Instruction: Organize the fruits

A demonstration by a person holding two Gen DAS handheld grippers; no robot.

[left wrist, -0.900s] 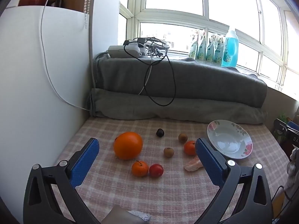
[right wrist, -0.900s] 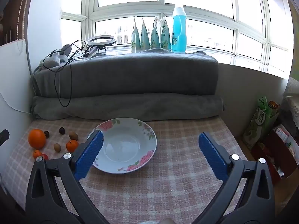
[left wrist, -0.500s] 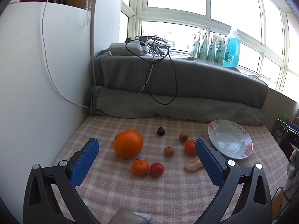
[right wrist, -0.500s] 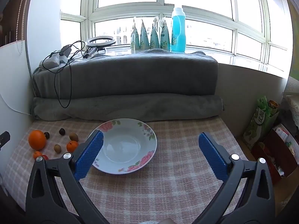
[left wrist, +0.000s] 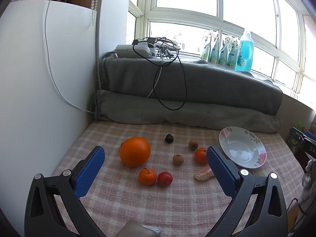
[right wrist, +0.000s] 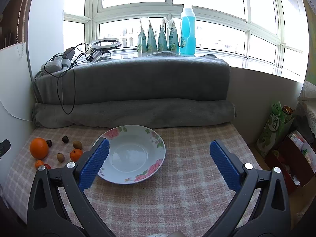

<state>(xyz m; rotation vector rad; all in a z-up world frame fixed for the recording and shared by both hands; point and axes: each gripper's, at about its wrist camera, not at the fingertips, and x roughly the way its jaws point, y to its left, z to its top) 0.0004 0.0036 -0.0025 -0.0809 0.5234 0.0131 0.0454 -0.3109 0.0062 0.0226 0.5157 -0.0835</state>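
Nothing is sorted yet: both the left tool (left wrist: 156, 155) and right tool (right wrist: 159, 149) gape empty, fruits (left wrist: 135, 151) lie loose on the table (left wrist: 177, 201), and the plate (left wrist: 254, 164) at three o'clock holds nothing.

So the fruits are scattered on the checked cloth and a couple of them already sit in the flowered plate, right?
Not quite. The flowered plate holds nothing; the right wrist view shows its inside bare. The fruits, such as the big orange and the red fruit, do lie scattered on the checked cloth.
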